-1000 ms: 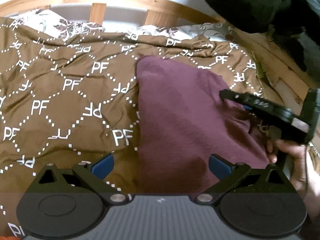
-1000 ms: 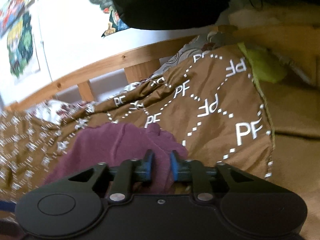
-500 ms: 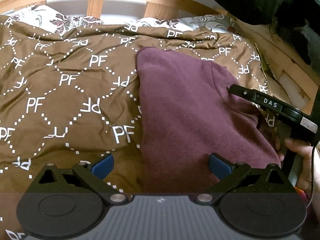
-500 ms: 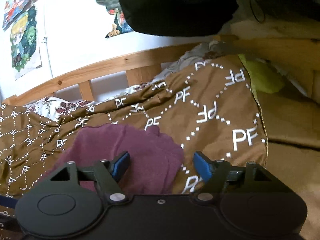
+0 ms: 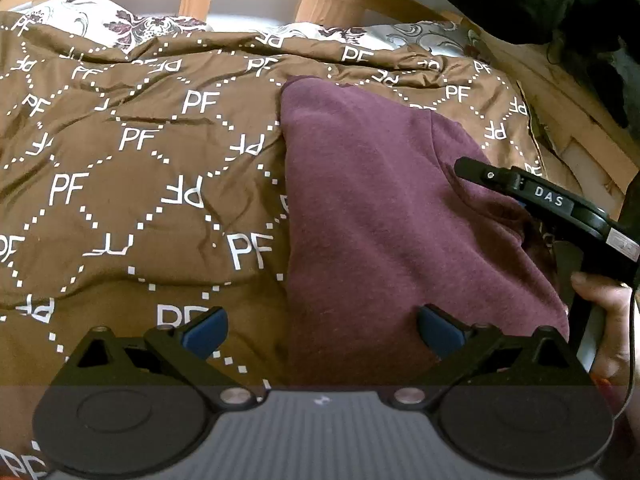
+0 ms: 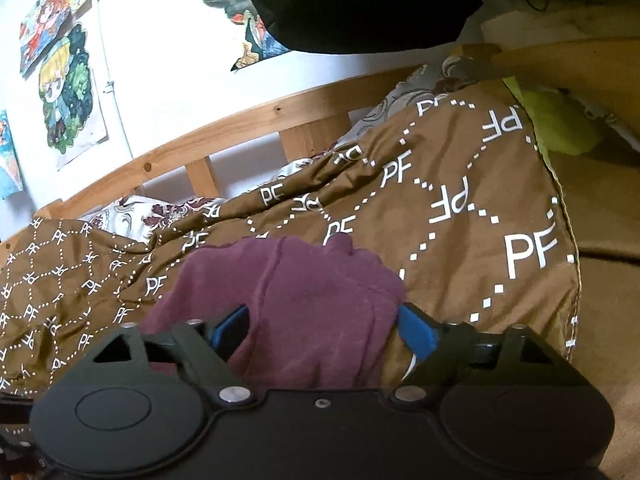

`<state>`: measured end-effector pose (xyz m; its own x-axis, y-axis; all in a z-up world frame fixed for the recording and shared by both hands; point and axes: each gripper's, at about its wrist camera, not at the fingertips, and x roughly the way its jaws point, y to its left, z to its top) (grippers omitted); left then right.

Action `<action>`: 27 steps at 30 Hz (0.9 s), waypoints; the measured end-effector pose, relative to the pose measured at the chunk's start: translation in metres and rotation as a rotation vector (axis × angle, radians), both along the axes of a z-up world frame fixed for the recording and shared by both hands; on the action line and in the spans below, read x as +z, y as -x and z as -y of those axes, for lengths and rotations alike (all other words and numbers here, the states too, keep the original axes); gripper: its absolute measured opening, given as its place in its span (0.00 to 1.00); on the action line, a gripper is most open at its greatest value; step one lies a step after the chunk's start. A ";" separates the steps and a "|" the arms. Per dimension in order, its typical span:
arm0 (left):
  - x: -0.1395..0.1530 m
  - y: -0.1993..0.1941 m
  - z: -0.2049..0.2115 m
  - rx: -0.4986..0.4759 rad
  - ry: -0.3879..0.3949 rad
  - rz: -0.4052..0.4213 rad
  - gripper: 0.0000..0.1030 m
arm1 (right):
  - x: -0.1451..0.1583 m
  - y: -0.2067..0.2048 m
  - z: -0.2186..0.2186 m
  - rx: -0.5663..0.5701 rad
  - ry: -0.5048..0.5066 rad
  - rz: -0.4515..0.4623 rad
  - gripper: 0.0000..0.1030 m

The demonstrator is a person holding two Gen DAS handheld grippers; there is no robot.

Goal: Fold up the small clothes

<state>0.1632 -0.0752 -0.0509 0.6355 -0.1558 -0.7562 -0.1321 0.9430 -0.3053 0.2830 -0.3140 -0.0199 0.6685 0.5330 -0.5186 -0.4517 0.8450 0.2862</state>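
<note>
A home bedroom: a brown quilt [image 5: 160, 184] printed "PF" covers a bed with a wooden slatted frame [image 6: 224, 140] across the upper frame, floral bedding [image 5: 132, 24] beneath it, and cartoon posters [image 6: 68, 88] on the white wall, upper left.

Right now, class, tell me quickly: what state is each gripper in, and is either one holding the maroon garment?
Left gripper: open, holding nothing, poised over the maroon garment.
Right gripper: open, straddling the garment's edge, not clamped on it.

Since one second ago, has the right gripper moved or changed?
Yes. The right gripper has opened, releasing the maroon garment; against the wooden bed rail its view tilted slightly.
</note>
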 end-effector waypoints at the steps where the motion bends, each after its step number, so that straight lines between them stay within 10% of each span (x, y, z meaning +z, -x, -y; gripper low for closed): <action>1: 0.000 0.000 0.000 0.001 0.000 -0.001 1.00 | -0.001 0.000 0.000 -0.005 0.006 -0.003 0.73; 27: -0.001 0.001 -0.001 0.005 0.008 -0.005 1.00 | -0.006 0.000 -0.003 -0.021 0.053 -0.014 0.70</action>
<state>0.1623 -0.0740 -0.0523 0.6325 -0.1588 -0.7581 -0.1386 0.9398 -0.3125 0.2835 -0.3115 -0.0258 0.6719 0.4909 -0.5546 -0.4303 0.8682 0.2471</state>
